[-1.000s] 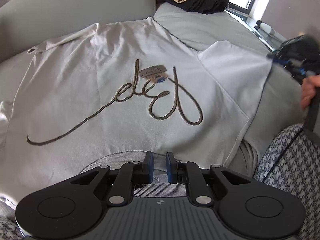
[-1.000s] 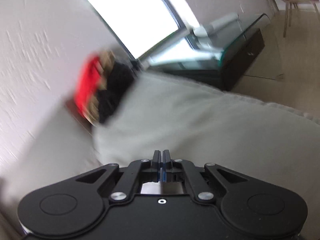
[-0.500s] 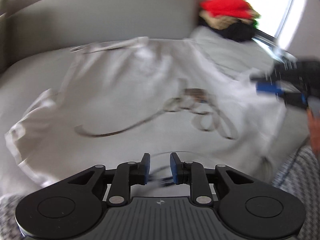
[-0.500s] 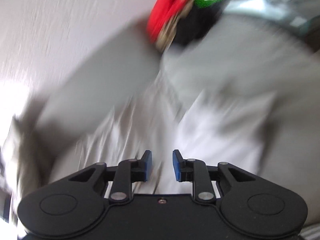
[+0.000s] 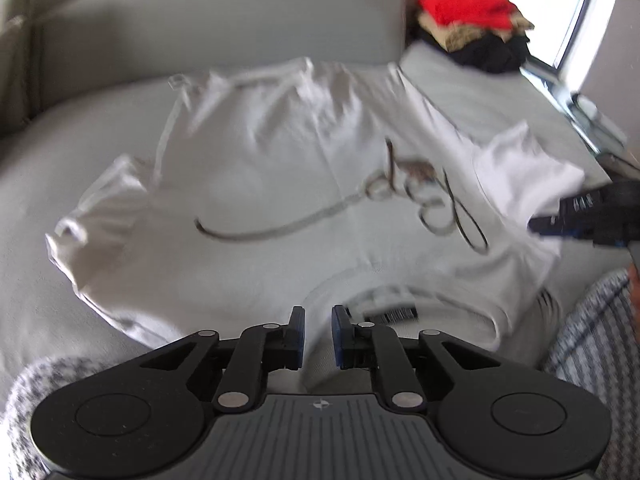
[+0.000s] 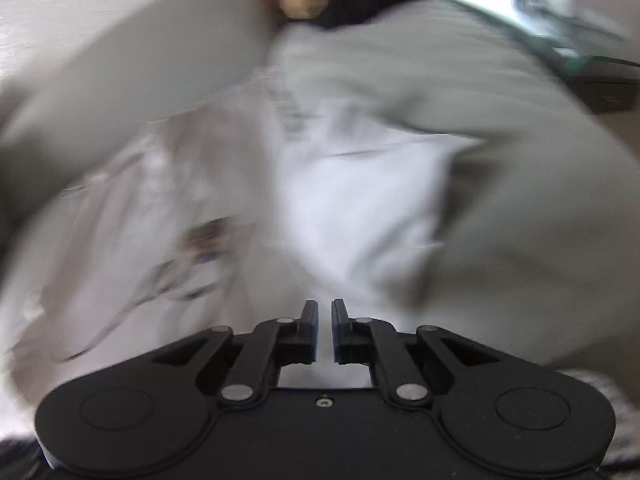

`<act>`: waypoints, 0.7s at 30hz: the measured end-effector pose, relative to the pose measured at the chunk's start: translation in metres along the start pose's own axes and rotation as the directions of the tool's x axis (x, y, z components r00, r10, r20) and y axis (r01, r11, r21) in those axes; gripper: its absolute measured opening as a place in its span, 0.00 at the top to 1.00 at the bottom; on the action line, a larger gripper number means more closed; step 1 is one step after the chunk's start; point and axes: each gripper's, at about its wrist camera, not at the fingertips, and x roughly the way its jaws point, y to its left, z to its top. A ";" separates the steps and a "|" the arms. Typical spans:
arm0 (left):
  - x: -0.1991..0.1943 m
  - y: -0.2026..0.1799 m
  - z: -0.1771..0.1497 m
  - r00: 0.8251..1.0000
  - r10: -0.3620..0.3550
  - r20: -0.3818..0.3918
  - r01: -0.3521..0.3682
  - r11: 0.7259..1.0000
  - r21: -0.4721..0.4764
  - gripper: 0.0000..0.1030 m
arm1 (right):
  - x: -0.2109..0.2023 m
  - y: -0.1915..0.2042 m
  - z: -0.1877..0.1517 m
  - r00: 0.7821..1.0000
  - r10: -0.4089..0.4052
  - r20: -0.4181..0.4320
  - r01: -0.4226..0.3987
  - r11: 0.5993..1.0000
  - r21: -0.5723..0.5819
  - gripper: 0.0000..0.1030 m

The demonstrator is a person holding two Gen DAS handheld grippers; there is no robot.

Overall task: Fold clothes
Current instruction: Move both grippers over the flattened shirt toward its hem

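Grey sofa cushions [image 5: 72, 168] fill the scene, with a padded backrest [image 5: 208, 20] curving behind them and a bright window [image 5: 552, 4] at the far right corner. Spread across the seat lies a white T-shirt [image 5: 280, 168], front side up, its dark looping script print [image 5: 404, 204] running across the chest and its ribbed collar [image 5: 384, 284] nearest the left wrist camera, with a label showing inside the neck. One short sleeve [image 5: 520, 168] lies out toward the right and the other bunches up at the left edge. On the far end of the sofa sits a pile of folded clothes [image 5: 476, 28], red on top, tan and black beneath. The left gripper [image 5: 318, 334] hovers just in front of the collar, its jaws closing yet parted by a narrow gap with nothing pinched between them. The right gripper [image 6: 325, 330] [image 5: 548, 226] hangs over the right sleeve area; its jaws are closing too, a slim gap left between the blue pads, and no cloth is caught there. That view is heavily blurred. Houndstooth-patterned fabric [image 5: 592, 344] shows at the lower corners of the left view.
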 end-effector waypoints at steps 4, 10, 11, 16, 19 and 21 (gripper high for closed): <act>0.013 0.003 -0.004 0.996 -0.019 -0.088 0.020 1.000 0.014 0.88 | 0.011 0.028 -0.024 0.983 0.132 -0.128 -0.143 0.986 -0.080 0.92; -0.033 0.040 -0.002 0.995 -0.100 0.000 0.100 0.995 -0.009 0.88 | -0.006 0.047 -0.033 0.967 0.146 -0.211 -0.171 0.980 -0.105 0.87; -0.040 0.055 -0.002 0.996 -0.076 0.055 0.078 0.996 -0.049 0.88 | -0.011 0.050 -0.031 0.964 0.182 -0.193 -0.204 0.974 -0.100 0.80; -0.057 0.148 -0.010 0.975 0.068 0.214 0.033 0.899 -0.436 0.67 | -0.004 0.075 -0.022 0.935 0.322 -0.150 -0.332 0.942 -0.050 0.53; -0.046 0.196 -0.019 0.971 0.053 0.232 0.104 0.780 -0.617 0.67 | 0.018 0.084 -0.021 0.910 0.378 -0.171 -0.378 0.925 0.032 0.50; -0.037 0.216 -0.025 0.967 0.016 0.254 0.169 0.707 -0.687 0.67 | 0.040 0.084 -0.021 0.898 0.390 -0.202 -0.377 0.920 0.104 0.49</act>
